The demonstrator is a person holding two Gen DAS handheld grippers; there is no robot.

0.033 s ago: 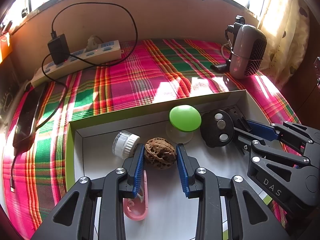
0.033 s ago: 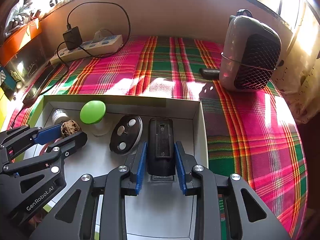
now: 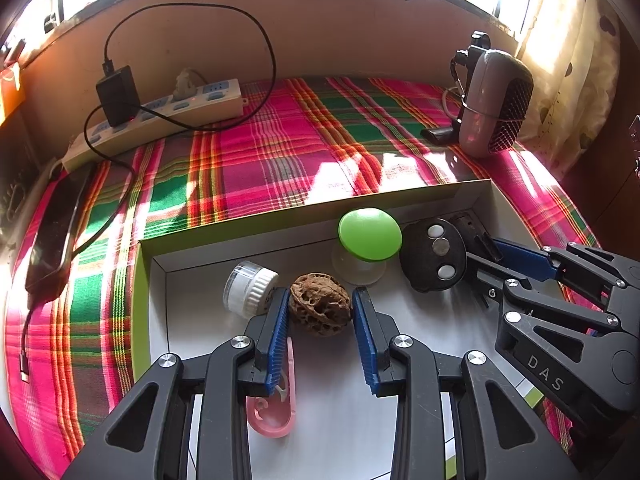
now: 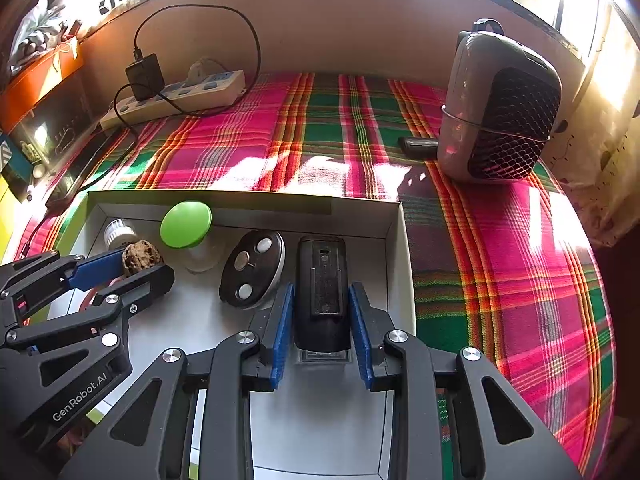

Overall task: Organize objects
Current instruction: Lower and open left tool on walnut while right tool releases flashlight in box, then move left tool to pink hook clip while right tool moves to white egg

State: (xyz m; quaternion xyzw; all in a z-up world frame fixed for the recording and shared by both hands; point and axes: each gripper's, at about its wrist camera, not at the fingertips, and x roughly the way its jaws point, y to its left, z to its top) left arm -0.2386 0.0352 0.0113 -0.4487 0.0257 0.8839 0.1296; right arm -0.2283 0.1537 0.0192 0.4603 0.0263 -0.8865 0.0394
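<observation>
Far left, on the plaid cloth (image 3: 280, 152): a dark phone (image 3: 52, 232) along the edge. Beyond it, against the far wall, a white power strip (image 3: 160, 120) with a black charger (image 3: 118, 94) plugged in.

Near centre: an open white box (image 3: 156, 280) with green outer sides, holding all the small items.

Inside the box, far-left corner: a small white ribbed cap (image 3: 250, 288) on its side. Nearer, flat on the box floor and partly under the left finger: a pink clip (image 3: 272, 412).

Just right of the cap: a brown walnut (image 3: 320, 304), resting on the box floor between the jaws of the left gripper (image 3: 318, 296). Jaws about walnut-wide, left pad touching the shell, right pad a sliver off or barely touching. Cannot tell whether squeezed or only straddled.

Behind the walnut, near the far wall of the box: a green mushroom-shaped knob (image 3: 370, 232) on a clear base, upright.

Right of that: a round black disc (image 3: 434, 256) with three pale buttons, leaning tilted.

Rightmost in the box, beside its right wall: a long black device (image 4: 320, 288) lying flat, pointing away. Right gripper (image 4: 322, 288) astride its near half, jaws narrowed to its width, pads against both sides.

Far right, outside the box, on the cloth: a grey speaker (image 4: 500, 108) with a dark mesh front, standing upright, well apart from the box.
</observation>
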